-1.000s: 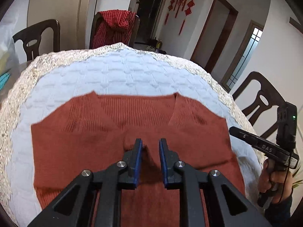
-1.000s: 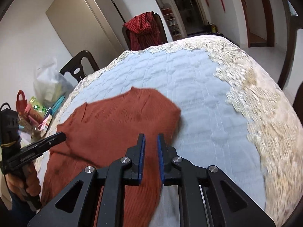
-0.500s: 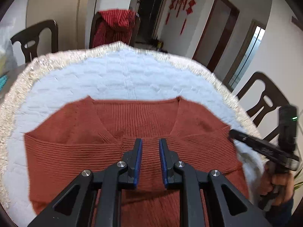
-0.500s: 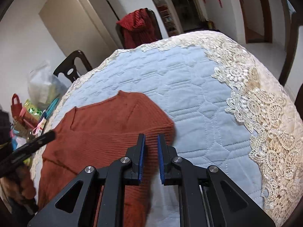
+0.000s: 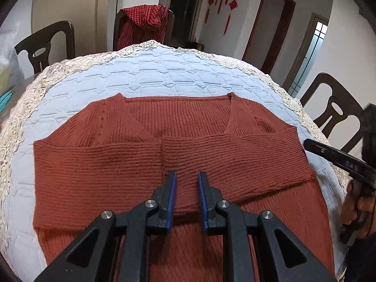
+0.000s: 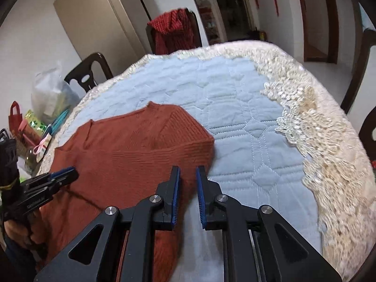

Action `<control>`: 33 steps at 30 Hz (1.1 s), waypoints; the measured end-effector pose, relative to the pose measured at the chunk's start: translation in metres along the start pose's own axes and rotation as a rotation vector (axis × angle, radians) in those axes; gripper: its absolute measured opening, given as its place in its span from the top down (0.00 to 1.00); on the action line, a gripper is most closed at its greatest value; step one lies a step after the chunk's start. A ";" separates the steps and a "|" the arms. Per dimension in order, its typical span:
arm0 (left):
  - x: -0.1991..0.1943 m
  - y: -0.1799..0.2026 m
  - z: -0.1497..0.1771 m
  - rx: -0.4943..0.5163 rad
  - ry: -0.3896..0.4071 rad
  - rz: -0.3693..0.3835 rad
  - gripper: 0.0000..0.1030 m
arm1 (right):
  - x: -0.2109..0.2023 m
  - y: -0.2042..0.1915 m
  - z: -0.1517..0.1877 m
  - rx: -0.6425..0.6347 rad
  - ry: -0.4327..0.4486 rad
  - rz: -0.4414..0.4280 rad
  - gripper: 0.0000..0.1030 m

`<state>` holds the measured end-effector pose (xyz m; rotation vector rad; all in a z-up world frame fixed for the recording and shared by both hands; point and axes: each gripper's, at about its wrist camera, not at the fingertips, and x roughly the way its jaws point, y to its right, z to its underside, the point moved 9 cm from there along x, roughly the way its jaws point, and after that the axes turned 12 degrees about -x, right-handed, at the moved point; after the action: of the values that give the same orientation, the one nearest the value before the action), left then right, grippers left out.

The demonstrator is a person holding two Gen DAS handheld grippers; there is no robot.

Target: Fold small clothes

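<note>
A rust-red ribbed sweater (image 5: 131,164) lies flat on the blue quilted tablecloth (image 5: 164,75), V-neck away from me, both sleeves folded across the chest. My left gripper (image 5: 186,178) hovers over the sweater's middle, jaws slightly apart and empty. My right gripper (image 6: 188,174) hangs over the sweater's right edge (image 6: 131,155), jaws slightly apart and empty. The right gripper also shows in the left wrist view (image 5: 338,159), and the left gripper in the right wrist view (image 6: 58,176).
The round table has a cream lace border (image 6: 329,145). Dark wooden chairs stand around it (image 5: 333,108), one draped with a red checked cloth (image 5: 143,23). Bags and small colourful items (image 6: 35,127) sit at the table's left side.
Both grippers have pulled back and up from the sweater. The sleeves now lie folded flat across the chest. The right gripper has drifted toward the sweater's right edge.
</note>
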<state>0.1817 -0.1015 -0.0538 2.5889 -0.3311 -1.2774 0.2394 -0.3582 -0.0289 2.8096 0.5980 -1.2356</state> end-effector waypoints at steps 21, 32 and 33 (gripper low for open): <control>-0.032 -0.028 0.007 -0.061 0.041 -0.013 0.71 | -0.016 -0.031 0.027 -0.075 -0.054 -0.005 0.86; -0.080 -0.084 0.039 -0.136 0.073 -0.063 0.63 | -0.037 -0.053 0.048 -0.054 -0.052 -0.103 0.64; -0.081 -0.088 0.043 -0.138 0.069 -0.069 0.63 | -0.037 -0.054 0.051 -0.050 -0.055 -0.105 0.63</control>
<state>0.1083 0.0011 -0.0458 2.5399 -0.1372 -1.1851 0.1619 -0.3288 -0.0299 2.7259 0.7706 -1.2910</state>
